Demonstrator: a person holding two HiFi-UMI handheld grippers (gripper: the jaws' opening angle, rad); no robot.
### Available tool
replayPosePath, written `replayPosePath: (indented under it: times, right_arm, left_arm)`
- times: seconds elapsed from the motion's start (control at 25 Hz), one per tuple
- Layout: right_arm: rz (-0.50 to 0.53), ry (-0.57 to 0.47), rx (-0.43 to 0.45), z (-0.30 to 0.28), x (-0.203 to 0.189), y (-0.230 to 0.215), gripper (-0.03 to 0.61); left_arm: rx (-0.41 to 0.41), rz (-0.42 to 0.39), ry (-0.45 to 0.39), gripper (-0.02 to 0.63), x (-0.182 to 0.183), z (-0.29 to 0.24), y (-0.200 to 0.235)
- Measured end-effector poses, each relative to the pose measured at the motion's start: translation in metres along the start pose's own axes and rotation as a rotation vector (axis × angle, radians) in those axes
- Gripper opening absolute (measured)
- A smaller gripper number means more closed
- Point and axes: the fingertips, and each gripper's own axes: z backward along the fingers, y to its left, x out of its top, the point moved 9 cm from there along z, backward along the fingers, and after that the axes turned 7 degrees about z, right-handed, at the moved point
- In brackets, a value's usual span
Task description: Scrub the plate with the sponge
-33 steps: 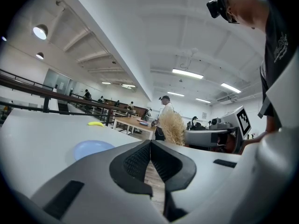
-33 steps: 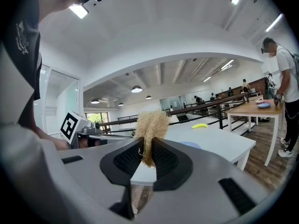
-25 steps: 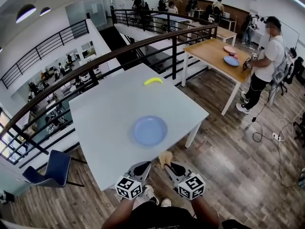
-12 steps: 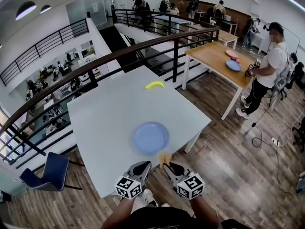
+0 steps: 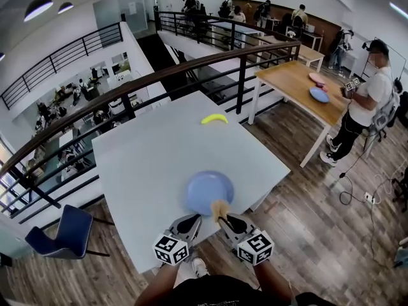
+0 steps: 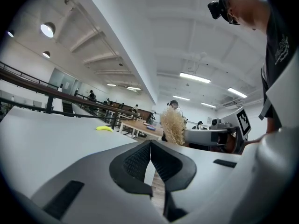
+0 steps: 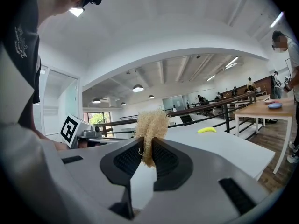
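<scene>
A round blue plate lies on the white table, close to its near edge. My right gripper is shut on a tan fibrous sponge, which sticks up from the jaws and sits at the plate's near rim. In the right gripper view the sponge is pinched between the dark pads of that gripper. Just left of it, my left gripper hangs at the table's edge. The left gripper has its jaws closed together with nothing between them. The plate is hidden in both gripper views.
A yellow banana lies at the table's far side. A dark railing runs behind the table. A blue chair stands at the left. At a wooden table on the right, a person stands by other plates.
The table and plate have drawn nearer to me. Both grippers have come forward to the table's near edge, and the sponge now overlaps the plate's near rim.
</scene>
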Motion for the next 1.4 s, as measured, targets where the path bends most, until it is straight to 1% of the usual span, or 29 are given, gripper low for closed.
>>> replayPosePath:
  times: [0.16,0.32,0.48,0.64,0.76,0.88,1.08,1.24,1.4]
  right_arm:
    - [0.000,-0.002,0.021,-0.028,0.007,0.004,0.061]
    - [0.023,0.008,0.040,-0.050,0.015,0.004,0.061]
    - [0.041,0.020,0.039,-0.069,0.021,0.002,0.061]
    - [0.008,0.019,0.035,-0.086,0.027,0.009,0.061]
    - [0.004,0.026,0.038,-0.100,0.028,0.015,0.061]
    - [0.017,0.035,0.035,-0.103,0.027,0.015,0.061]
    - [0.036,0.030,0.035,-0.111,0.033,0.008,0.061]
    - [0.038,0.028,0.059,-0.121,0.034,-0.005,0.061]
    - [0.055,0.024,0.101,-0.132,0.037,-0.020,0.061]
  left_arm:
    - [0.010,0.005,-0.014,0.014,0.012,0.004,0.022]
    - [0.017,0.015,-0.037,0.013,0.021,0.003,0.041]
    - [0.016,0.028,-0.070,0.014,0.031,0.001,0.059]
    - [0.001,0.032,-0.078,0.014,0.039,0.007,0.072]
    - [0.003,0.044,-0.084,0.014,0.042,0.014,0.085]
    - [0.002,0.040,-0.085,0.013,0.041,0.015,0.090]
    - [0.004,0.064,-0.109,0.013,0.048,0.014,0.097]
    - [0.029,0.044,-0.112,0.014,0.054,0.006,0.101]
    - [0.078,0.040,-0.110,0.013,0.054,-0.005,0.105]
